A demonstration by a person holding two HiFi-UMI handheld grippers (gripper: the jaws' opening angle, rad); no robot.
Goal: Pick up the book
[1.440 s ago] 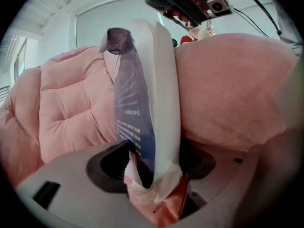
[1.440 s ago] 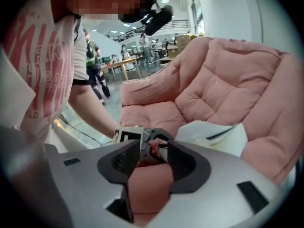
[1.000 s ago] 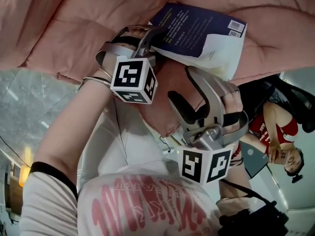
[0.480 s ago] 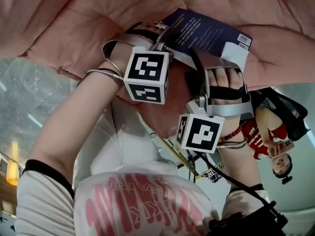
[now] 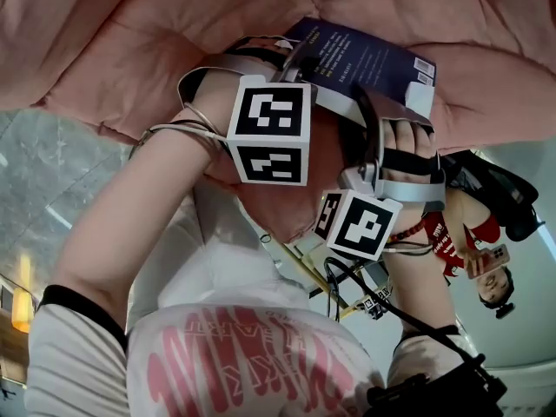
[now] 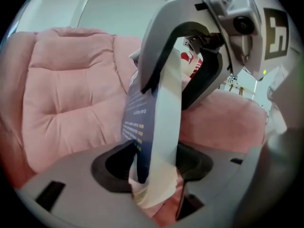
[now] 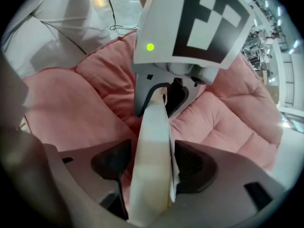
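Observation:
A book [image 5: 365, 55] with a dark blue cover and white pages lies tilted on a pink cushion [image 5: 130, 42]. My left gripper [image 5: 291, 59] grips the book's left end. In the left gripper view its pads [image 6: 118, 160] press on the cover and the page block [image 6: 161, 127], and the jaws are still closing. My right gripper [image 5: 391, 111] straddles the book's near edge. In the right gripper view the page edge [image 7: 152, 141] stands between its jaws [image 7: 149, 163], which are closing with a thin gap left. Each gripper sees the other across the book: the right gripper [image 6: 166, 96], the left gripper [image 7: 164, 96].
The pink quilted cushion fills the top of the head view and surrounds the book. Below are my white shirt [image 5: 226, 259] and loose cables [image 5: 339, 285]. Another person in red [image 5: 473, 250] sits at the right. Grey tiled floor [image 5: 35, 172] shows at the left.
The right gripper has swung up from beside the cushion's edge, rolled over, and come down around the book's near edge. The left gripper has stayed at the book's left end.

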